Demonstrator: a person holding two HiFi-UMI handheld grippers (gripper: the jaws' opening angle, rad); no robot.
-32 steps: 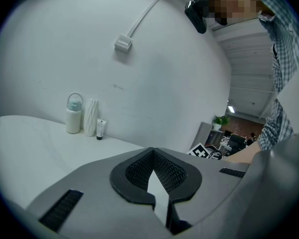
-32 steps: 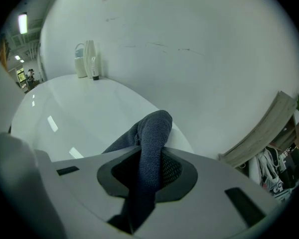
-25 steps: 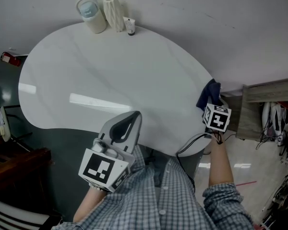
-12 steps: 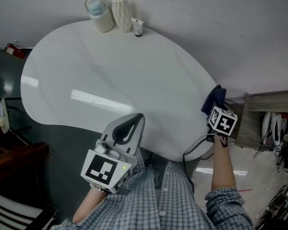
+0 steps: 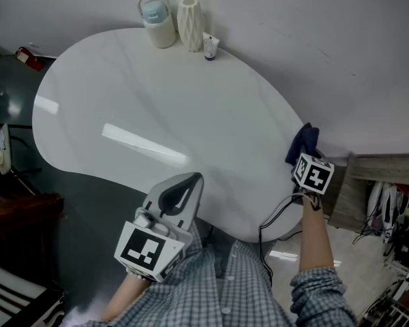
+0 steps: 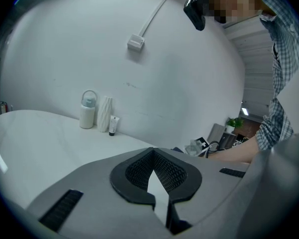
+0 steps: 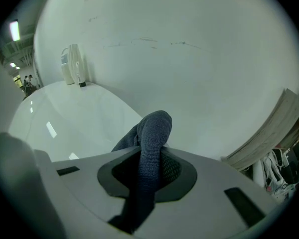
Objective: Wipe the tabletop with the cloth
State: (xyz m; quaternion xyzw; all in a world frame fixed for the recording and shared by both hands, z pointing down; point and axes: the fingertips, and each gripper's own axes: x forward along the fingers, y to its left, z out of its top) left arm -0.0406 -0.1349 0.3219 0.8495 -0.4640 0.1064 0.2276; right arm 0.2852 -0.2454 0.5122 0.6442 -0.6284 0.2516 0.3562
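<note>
The white oval tabletop (image 5: pixel 157 107) fills the head view. A dark blue cloth (image 5: pixel 304 140) lies bunched at its far right edge, by the wall. My right gripper (image 5: pixel 307 157) is shut on the cloth; in the right gripper view the cloth (image 7: pixel 152 133) rises in a fold from between the jaws of the right gripper (image 7: pixel 149 169), above the tabletop (image 7: pixel 74 113). My left gripper (image 5: pixel 188 181) hovers at the table's near edge, shut and holding nothing. In the left gripper view the left gripper (image 6: pixel 157 185) points across the tabletop (image 6: pixel 40 138).
A lidded jar (image 5: pixel 157 21), a ribbed white vase (image 5: pixel 190 14) and a small tube (image 5: pixel 210 46) stand at the table's back edge against the wall. A wooden shelf (image 5: pixel 385 161) is to the right. A black cable (image 5: pixel 273 216) hangs under the right gripper.
The head view has shifted, so the table sits lower and more to the right in the frame. The right gripper stays at the right edge with the cloth; the left gripper has barely moved.
</note>
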